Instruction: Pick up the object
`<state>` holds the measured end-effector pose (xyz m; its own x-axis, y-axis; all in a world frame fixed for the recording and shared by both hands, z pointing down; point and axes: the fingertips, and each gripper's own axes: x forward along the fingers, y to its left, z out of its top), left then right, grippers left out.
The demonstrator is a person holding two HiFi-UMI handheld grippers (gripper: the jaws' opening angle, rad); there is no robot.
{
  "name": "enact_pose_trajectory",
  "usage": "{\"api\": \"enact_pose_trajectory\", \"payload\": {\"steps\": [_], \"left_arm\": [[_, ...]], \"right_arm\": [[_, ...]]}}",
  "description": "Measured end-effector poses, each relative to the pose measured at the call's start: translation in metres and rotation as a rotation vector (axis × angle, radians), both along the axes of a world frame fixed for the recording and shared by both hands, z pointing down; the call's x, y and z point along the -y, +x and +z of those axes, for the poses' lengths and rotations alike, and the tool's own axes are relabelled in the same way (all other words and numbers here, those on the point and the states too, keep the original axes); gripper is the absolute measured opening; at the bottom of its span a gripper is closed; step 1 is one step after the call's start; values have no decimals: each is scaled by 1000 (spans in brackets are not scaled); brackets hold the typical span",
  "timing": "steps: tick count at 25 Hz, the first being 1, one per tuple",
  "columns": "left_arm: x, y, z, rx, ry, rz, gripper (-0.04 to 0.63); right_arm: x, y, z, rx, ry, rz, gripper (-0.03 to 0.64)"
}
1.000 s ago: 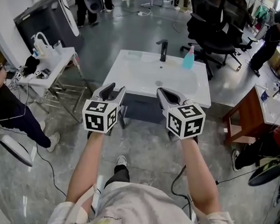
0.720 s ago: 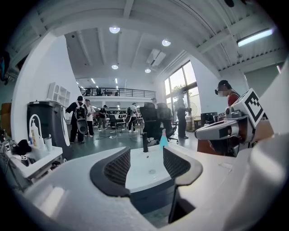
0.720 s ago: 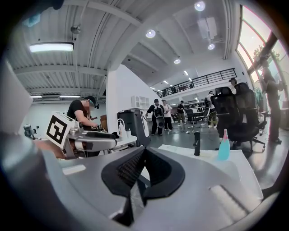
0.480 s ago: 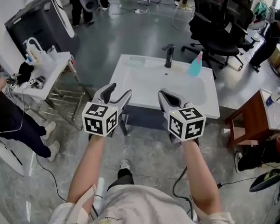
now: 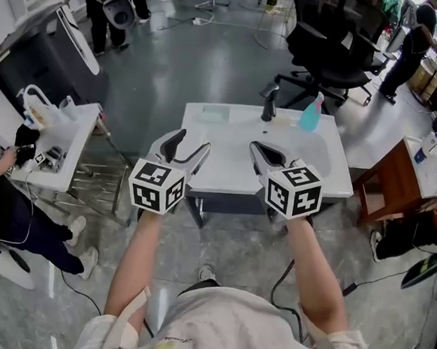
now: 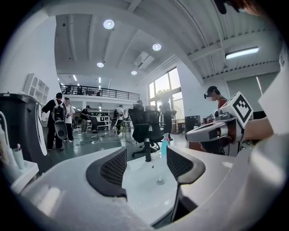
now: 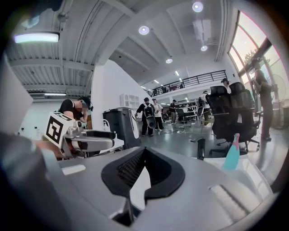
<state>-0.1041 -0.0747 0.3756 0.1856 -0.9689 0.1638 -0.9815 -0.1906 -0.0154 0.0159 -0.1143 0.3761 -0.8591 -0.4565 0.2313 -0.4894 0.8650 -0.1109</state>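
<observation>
Head view: teal bottle [image 5: 310, 114] stands on the white sink [image 5: 233, 177] rim, upper centre, outside its basin [image 5: 236, 137]. Left gripper [image 5: 191, 141] jaws have just been opening, nothing between them; right gripper [image 5: 257, 147] jaws are clenched together.

No legible text, labels, brands or numbers anywhere in view

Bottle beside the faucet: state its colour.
The bottle is teal, pink at its top; clearest in the right gripper view.

Right gripper [image 7: 144, 151] — jaws together
</observation>
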Motion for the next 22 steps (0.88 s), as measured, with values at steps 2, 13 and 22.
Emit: {"api": "enact_pose_trajectory", "payload": {"steps": [2,13,22], "left_arm": [[9,-11,1,8,-5,20,287],[38,-53,8,8,-11,94,284],[57,-62,14,3,-28,119,279]], "right_arm": [[6,-11,0,-2,1,17,3],[26,-41,-2,-26,12,96,3],[41,-54,1,-29,19,114,3]]}}
